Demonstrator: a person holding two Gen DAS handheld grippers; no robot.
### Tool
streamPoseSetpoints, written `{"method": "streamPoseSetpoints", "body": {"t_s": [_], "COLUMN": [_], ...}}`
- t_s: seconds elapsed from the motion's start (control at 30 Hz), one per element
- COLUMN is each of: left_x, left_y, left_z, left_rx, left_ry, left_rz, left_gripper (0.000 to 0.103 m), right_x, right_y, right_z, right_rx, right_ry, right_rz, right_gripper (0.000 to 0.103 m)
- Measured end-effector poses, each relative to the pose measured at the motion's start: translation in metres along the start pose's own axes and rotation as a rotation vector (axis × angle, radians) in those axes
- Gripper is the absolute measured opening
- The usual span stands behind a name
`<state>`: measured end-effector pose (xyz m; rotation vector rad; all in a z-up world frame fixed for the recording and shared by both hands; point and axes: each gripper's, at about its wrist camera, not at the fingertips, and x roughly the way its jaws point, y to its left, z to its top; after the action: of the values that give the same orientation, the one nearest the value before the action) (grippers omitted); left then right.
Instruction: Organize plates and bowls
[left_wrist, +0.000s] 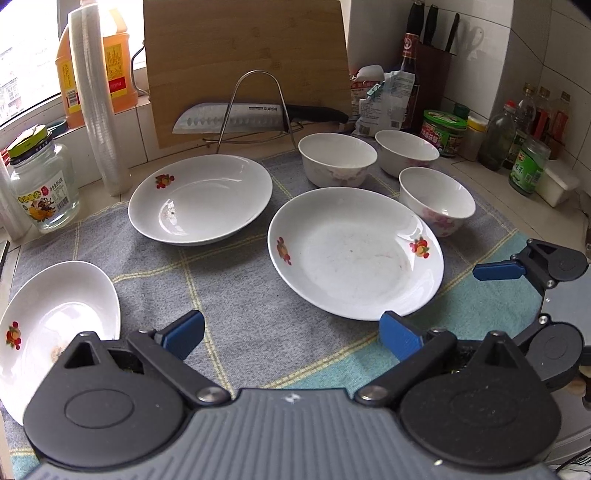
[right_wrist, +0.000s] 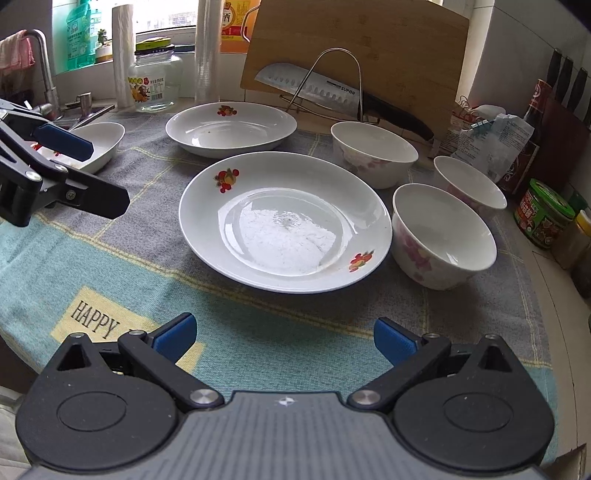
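Kitchen counter at the outset of sorting. We hold the left gripper (left_wrist: 291, 332) and the right gripper (right_wrist: 284, 338) low over the near edge of the cloth (left_wrist: 236, 295), both spread wide and holding nothing; neither touches any dish.

Three plates lie apart on the cloth, none stacked. The near plate (right_wrist: 284, 221) sits in the middle, straight ahead of the right gripper. The far plate (left_wrist: 199, 199) lies behind it and to the left, just in front of the board (left_wrist: 243, 70). The left plate (left_wrist: 55, 325) rests at the near left edge, beside the left gripper; in the left view it appears tipped, though the lens may account for this.

Three bowls stand upright in a cluster at the right: the far bowl (right_wrist: 373, 153), the right bowl (right_wrist: 469, 182), and the near bowl (right_wrist: 443, 236), which stands just beside the near plate's right rim.

We judge the layout as like-with-like work not yet begun: plates to be nested on one plate, bowls in one bowl. The wide openings suit thin rims, and the grippers' low position suggests approach toward the near plate's front edge.

A knife (left_wrist: 236, 118) rests on a wire rack (left_wrist: 255, 107) against the board, behind the dishes; jars and bottles crowd the right wall, so lifts there call for care.
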<state>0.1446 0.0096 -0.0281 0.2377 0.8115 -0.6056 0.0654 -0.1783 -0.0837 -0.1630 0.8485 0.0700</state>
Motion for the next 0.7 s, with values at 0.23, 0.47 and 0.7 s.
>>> {"method": "streamPoseSetpoints", "body": {"t_s": [0.23,0.47,0.7], "left_x": [0.014,0.024,0.043], "left_y": [-0.023,-0.033,-0.016], "left_z": [0.008,0.017,0.033], "left_rx": [-0.048,-0.065,-0.053], "left_ry": [0.018,0.034,0.079], "left_rz": [0.048,0.074,0.012], "left_gripper": [0.100,0.100,0.100], "right_x": [0.011,0.029,0.042], "right_y": [-0.029,-0.043,-0.038], "right_z": [0.000,0.000,0.005], "right_rx": [-0.077,-0.110,-0.122], "right_ry": [-0.023,-0.020,-0.049], "right_rz": [0.086,0.155,0.198], "right_gripper": [0.103,0.103,0.103]}}
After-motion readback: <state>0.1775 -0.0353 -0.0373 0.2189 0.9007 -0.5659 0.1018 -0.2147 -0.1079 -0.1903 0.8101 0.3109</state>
